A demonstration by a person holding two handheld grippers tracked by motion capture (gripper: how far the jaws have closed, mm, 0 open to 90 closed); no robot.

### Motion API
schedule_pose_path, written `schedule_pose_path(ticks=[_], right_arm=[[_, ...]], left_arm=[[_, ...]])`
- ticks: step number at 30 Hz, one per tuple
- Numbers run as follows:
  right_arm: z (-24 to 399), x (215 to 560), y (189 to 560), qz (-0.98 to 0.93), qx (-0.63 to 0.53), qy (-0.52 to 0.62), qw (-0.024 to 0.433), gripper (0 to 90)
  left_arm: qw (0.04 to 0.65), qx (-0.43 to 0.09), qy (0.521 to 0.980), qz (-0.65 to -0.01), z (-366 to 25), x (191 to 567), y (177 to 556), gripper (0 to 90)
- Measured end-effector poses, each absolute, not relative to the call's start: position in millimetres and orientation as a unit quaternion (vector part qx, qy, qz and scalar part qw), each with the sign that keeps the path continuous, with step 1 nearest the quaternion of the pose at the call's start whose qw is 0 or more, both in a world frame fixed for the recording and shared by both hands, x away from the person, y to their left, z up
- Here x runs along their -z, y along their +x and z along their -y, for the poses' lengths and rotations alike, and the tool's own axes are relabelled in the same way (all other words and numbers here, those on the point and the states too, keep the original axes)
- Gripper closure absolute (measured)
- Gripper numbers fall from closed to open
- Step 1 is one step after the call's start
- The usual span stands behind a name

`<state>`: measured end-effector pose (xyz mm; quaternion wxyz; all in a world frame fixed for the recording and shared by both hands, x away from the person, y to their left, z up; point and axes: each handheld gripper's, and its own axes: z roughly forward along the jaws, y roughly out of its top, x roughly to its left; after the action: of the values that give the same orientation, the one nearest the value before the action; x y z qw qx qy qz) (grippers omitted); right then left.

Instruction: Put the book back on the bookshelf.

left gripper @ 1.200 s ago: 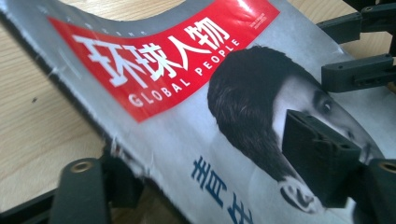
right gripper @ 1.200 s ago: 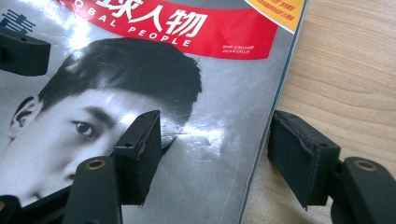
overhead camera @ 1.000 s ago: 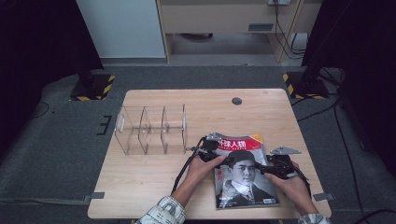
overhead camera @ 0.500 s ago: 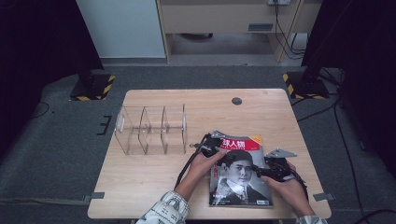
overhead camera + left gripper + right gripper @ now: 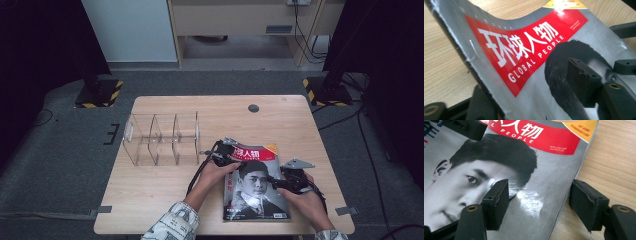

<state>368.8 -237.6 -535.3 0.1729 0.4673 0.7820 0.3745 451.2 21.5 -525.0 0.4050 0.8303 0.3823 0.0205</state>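
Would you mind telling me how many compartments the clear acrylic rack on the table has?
3, side by side in the clear rack on the table's left half, left of the magazine: left, middle and right slots, all looking empty.

Light wooden table (image 5: 165, 192) stood on grey carpeted floor (image 5: 55, 165). Dark round grommet hole (image 5: 253, 108) sat near table's 12 o'clock edge, slightly toward 1. Clear acrylic divider rack (image 5: 161, 138) stood at about 9 to 10 o'clock, upright, with several compartments. Magazine (image 5: 256, 184) with red title band and portrait cover lay at about 5 o'clock, near front edge; its spine-side edge was raised off wood. Rack and magazine were apart.
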Motion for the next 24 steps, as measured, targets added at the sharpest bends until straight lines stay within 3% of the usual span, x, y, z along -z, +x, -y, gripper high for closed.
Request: schedule_pose_path(ticks=[5, 13, 24], right_arm=[[237, 536, 371, -0.782, -0.378, 0.464, 0.174, 33.3], [235, 537, 375, -0.784, -0.382, 0.458, 0.172, 34.1], [233, 537, 379, -0.789, -0.382, 0.449, 0.172, 35.2]], left_arm=[[0.413, -0.026, 0.830, -0.374, -21, 521, 452, 51.4], [0.410, -0.017, 0.829, -0.379, -23, 516, 454, 59.4], [0.415, -0.002, 0.838, -0.354, -25, 512, 456, 57.9]])
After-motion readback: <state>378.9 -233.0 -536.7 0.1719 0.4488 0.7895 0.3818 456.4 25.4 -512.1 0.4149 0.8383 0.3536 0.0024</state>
